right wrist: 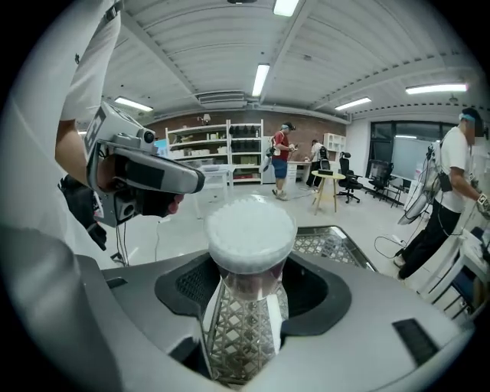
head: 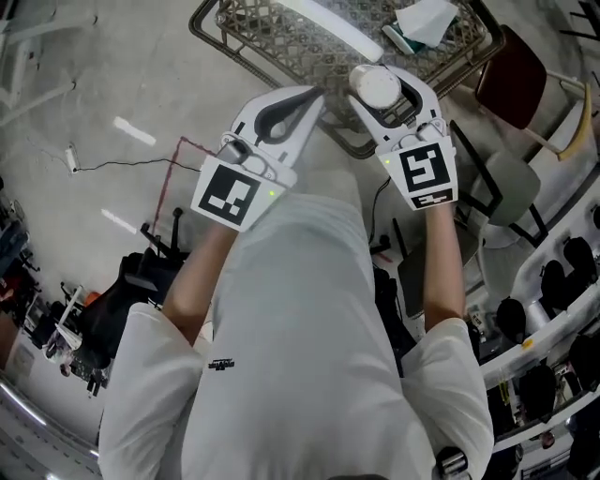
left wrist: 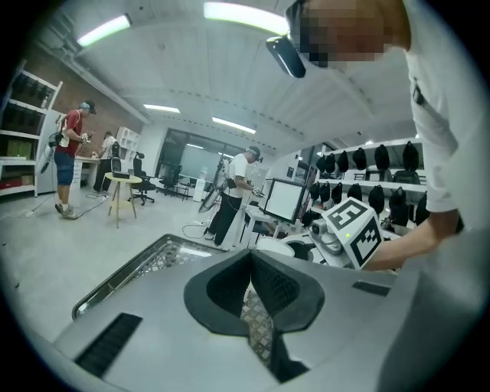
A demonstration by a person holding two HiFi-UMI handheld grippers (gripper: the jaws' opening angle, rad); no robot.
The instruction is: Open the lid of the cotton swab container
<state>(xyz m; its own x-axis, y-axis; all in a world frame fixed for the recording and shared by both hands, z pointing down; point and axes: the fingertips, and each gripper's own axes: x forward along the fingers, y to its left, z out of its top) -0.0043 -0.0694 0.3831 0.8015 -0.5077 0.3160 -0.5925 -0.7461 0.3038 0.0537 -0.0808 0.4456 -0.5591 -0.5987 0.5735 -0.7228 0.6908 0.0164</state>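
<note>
The cotton swab container (right wrist: 251, 230) is a clear round tub with a bumpy white top of packed swab tips, and I see no lid on it. My right gripper (right wrist: 249, 272) is shut on its sides and holds it upright over the mesh table. From the head view the container (head: 374, 86) shows as a white disc inside the right gripper (head: 384, 94). My left gripper (head: 314, 97) is shut and empty, just left of the container and apart from it. In the left gripper view, the left gripper (left wrist: 251, 256) has its dark pads pressed together with nothing between them.
A metal mesh table (head: 272, 28) lies under both grippers, with a white strip (head: 328, 23) and a teal-and-white packet (head: 422, 23) on it. A dark red chair (head: 511, 70) stands to the right. Several people (left wrist: 237, 191) stand further off in the room.
</note>
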